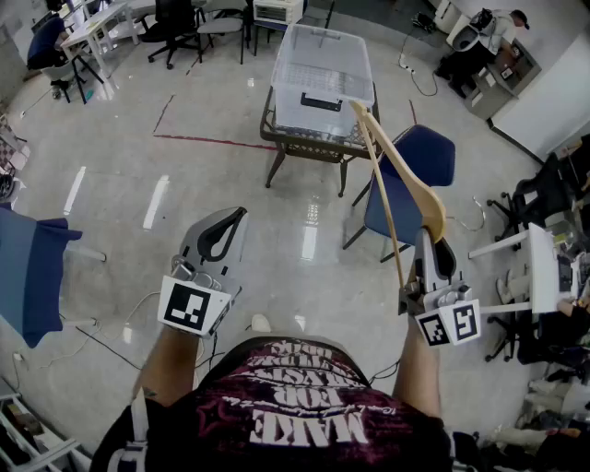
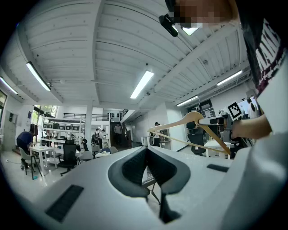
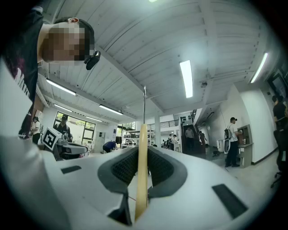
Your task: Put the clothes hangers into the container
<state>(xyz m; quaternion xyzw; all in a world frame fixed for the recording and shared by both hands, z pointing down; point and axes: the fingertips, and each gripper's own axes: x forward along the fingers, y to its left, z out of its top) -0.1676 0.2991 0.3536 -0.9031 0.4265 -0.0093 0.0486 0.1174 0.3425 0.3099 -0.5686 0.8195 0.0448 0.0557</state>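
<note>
My right gripper (image 1: 435, 240) is shut on one end of a wooden clothes hanger (image 1: 398, 166), which slants up and away toward the container. In the right gripper view the hanger's pale wood (image 3: 141, 175) stands edge-on between the dark pads (image 3: 125, 168), with its metal hook rising above. The container is a clear plastic bin (image 1: 323, 64), apparently empty, on a small dark table (image 1: 273, 134) ahead of me. My left gripper (image 1: 241, 215) is held level at the left, jaws shut with nothing between them (image 2: 146, 152). From the left gripper view the hanger (image 2: 193, 119) shows at the right.
A blue chair (image 1: 419, 157) stands right of the small table, under the hanger. A blue-draped stand (image 1: 32, 272) is at the left, and office chairs (image 1: 180, 23) and desks line the far side. A white desk (image 1: 544, 267) is at the right. Cables lie on the floor near my feet.
</note>
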